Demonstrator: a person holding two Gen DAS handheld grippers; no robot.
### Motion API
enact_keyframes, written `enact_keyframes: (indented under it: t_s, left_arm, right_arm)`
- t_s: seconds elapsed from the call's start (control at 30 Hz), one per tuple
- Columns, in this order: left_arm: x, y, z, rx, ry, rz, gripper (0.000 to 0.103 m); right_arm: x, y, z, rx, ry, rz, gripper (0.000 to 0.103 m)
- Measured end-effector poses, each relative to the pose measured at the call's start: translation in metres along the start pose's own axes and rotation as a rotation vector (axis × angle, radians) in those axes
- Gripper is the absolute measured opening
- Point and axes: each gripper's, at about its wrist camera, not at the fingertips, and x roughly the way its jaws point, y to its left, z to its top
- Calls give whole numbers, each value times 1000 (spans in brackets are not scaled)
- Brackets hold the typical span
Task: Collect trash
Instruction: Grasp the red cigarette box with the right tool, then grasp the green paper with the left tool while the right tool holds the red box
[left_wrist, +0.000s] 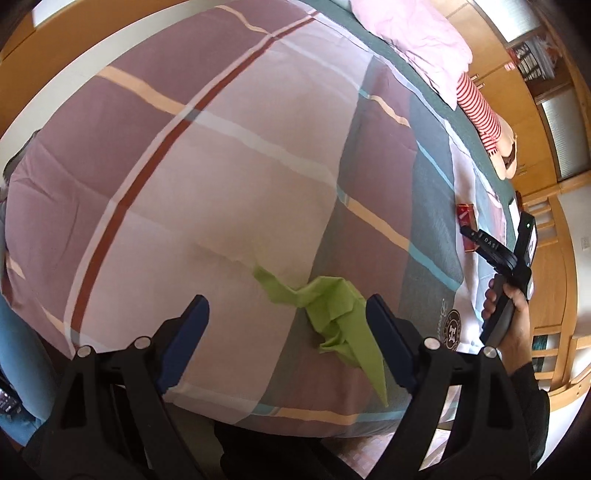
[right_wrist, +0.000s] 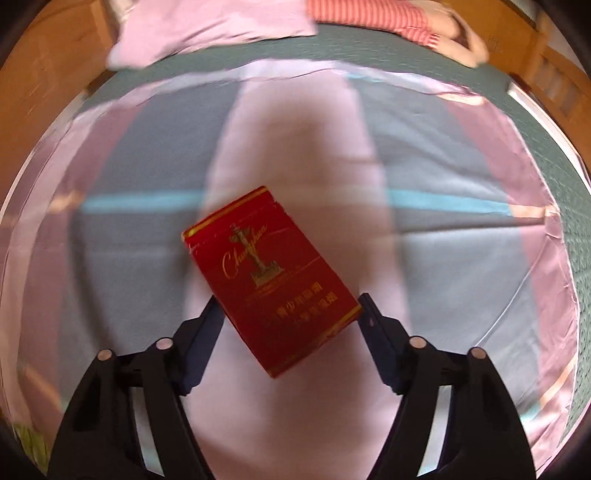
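A crumpled green paper (left_wrist: 332, 314) lies on the plaid quilt (left_wrist: 221, 166) near the bed's front edge. My left gripper (left_wrist: 288, 306) is open above the quilt, and the paper lies just inside its right finger. A red cigarette pack (right_wrist: 269, 280) lies flat on the quilt; it also shows in the left wrist view (left_wrist: 466, 218). My right gripper (right_wrist: 291, 306) is open with its fingers on either side of the pack's near end, not closed on it. The right gripper also shows in the left wrist view (left_wrist: 491, 247), held in a hand.
A pink pillow (left_wrist: 417, 40) and a red-striped doll (left_wrist: 480, 110) lie at the head of the bed. Wooden cabinets and shelves (left_wrist: 535, 74) stand beyond it. A wooden chair (left_wrist: 554, 332) stands beside the bed at right. Blue fabric (left_wrist: 14, 369) shows at far left.
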Motion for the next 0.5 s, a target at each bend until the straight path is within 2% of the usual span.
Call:
enact_keyframes:
  t_s: [0.07, 0.17, 0.27, 0.3, 0.33, 0.37, 0.43, 0.47, 0.5]
  left_arm:
    - [6, -6, 1, 12, -1, -11, 85]
    - [18, -20, 2, 58, 3, -14, 85]
    - [41, -47, -3, 183, 64, -3, 84]
    - [49, -56, -7, 225, 73, 9, 78]
    - [54, -62, -9, 249, 74, 25, 67]
    - [62, -68, -12, 288, 75, 62, 61]
    - [67, -74, -16, 348, 35, 129, 43]
    - [66, -78, -17, 381, 7, 163, 42]
    - [64, -80, -18, 393, -3, 164, 41]
  right_arm:
    - [-15, 20, -17, 18, 11, 42, 69]
    - [-45, 44, -42, -4, -4, 58, 68]
    - [-74, 65, -71, -49, -14, 43, 68]
    - [-83, 71, -81, -65, -16, 39, 68]
    - [-92, 78, -92, -80, -20, 45, 68]
    - [-103, 83, -105, -90, -27, 53, 68]
    - [-124, 91, -127, -99, -46, 58, 68]
    - [-133, 93, -137, -87, -56, 63, 68]
    - [-143, 92, -146, -56, -73, 73, 68]
